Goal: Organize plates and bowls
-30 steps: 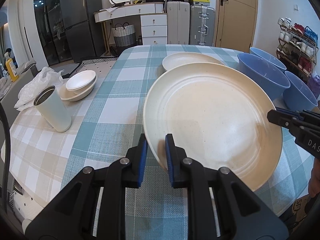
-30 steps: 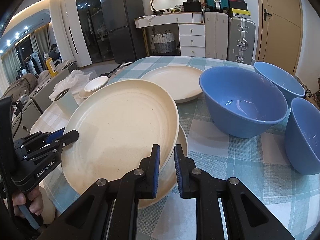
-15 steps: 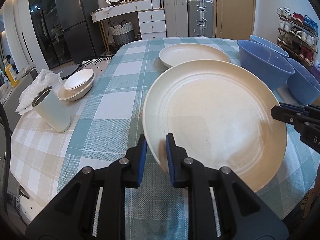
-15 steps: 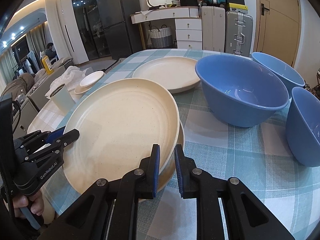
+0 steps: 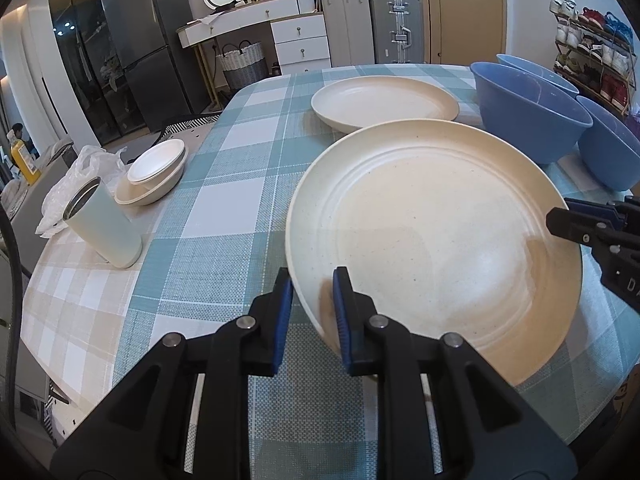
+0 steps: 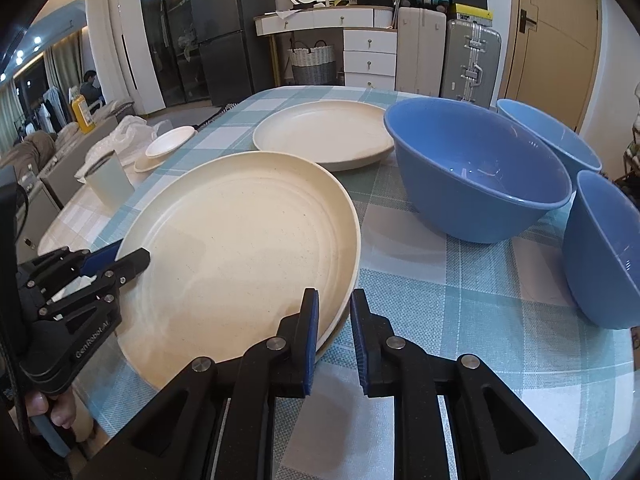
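Desk (image 5: 224,216) w/ teal-and-white checked cloth carries all items. Large round cream plate (image 5: 432,240) sits near front edge, stacked on a second cream plate whose rim shows beneath in right wrist view. Left tool (image 5: 310,312): fingers straddle plate's near-left rim, a gap visible each side, so released, not clamping. Right tool (image 6: 334,332): fingers parted either side of plate's right rim, also released. Another cream plate (image 5: 384,102) lies farther back, apart. Three blue plastic bowls (image 6: 476,168) stand upright to the right, close together. At left: pale green tumbler (image 5: 102,224), small stacked white dishes (image 5: 154,170), crumpled plastic bag (image 5: 90,164).
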Available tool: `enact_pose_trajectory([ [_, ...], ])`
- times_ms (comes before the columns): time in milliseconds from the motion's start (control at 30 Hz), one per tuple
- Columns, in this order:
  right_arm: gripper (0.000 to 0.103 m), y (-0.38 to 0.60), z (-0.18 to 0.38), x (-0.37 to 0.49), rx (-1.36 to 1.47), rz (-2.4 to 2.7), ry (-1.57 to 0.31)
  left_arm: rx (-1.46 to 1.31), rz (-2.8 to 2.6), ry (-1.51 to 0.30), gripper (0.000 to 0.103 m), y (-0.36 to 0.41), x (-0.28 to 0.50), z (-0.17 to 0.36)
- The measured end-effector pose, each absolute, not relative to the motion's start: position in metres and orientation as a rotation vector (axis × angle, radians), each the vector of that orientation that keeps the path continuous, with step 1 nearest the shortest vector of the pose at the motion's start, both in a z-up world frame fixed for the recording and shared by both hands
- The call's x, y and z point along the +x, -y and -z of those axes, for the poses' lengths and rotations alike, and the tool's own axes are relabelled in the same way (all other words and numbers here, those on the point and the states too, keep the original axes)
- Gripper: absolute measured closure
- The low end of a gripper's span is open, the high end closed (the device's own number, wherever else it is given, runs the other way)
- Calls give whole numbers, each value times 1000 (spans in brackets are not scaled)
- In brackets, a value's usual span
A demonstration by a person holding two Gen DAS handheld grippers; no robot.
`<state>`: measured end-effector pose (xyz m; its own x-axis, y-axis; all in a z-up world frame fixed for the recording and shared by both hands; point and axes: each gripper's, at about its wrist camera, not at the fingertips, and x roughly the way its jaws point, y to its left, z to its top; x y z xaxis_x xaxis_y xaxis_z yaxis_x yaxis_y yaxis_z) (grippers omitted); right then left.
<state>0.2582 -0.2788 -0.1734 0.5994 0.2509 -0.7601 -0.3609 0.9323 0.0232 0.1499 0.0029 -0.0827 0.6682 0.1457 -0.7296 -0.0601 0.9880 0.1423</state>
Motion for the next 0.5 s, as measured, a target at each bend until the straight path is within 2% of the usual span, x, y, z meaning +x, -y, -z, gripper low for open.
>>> enact_pose_trajectory([
  [500,83,273,182,261,-170,-347,-876,137,-126,-835,86,-3,152,89],
])
